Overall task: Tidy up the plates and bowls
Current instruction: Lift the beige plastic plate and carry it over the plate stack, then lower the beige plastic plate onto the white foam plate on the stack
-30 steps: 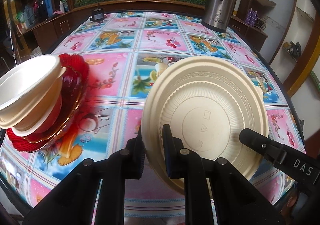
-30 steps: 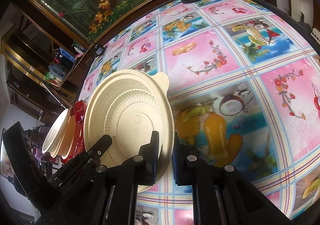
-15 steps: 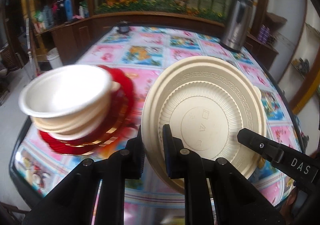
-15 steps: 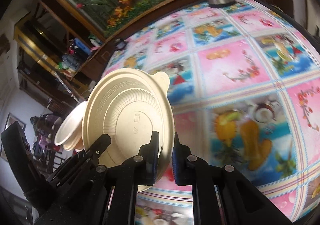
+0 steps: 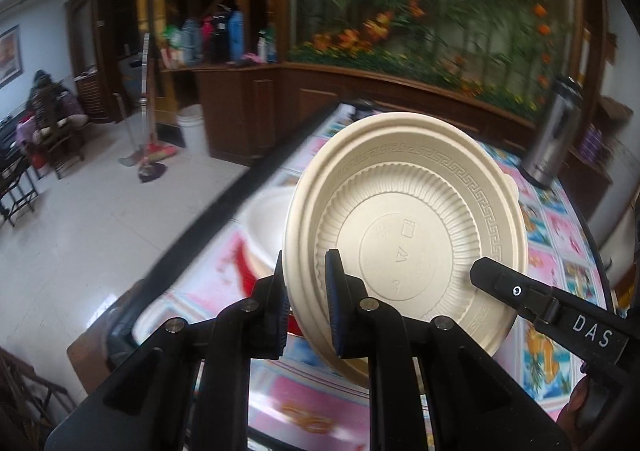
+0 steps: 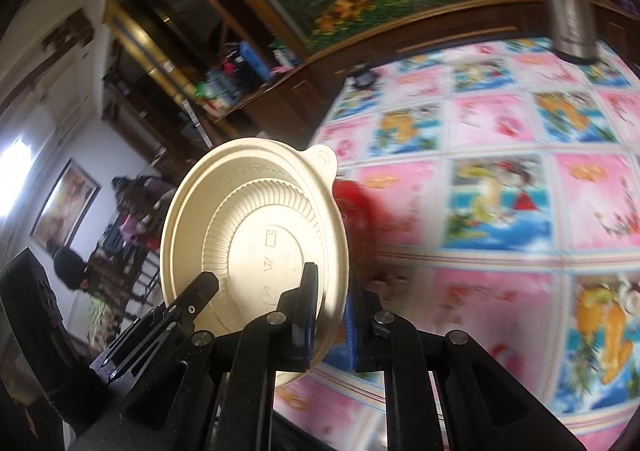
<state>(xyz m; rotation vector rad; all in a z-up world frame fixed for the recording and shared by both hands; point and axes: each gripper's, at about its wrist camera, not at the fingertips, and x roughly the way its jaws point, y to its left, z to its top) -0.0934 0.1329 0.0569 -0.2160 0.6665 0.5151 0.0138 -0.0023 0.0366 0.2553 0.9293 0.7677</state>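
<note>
Left wrist — plate [image 5: 404, 227] on edge, underside camera-facing

In my left view, my plate [image 5: 404, 235] fills the centre-right, above the table [image 5: 560, 235]; stacked bowls [image 5: 268, 219] sit just left behind it, the kettle [image 5: 554, 139] far right, a bucket [image 5: 194, 127] on the floor, centre-left.

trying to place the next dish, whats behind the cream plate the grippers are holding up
Behind the cream plate, a white bowl sits on a blurred red dish on the patterned tablecloth. The plate covers most of that stack, so how many pieces it holds cannot be seen.
</note>
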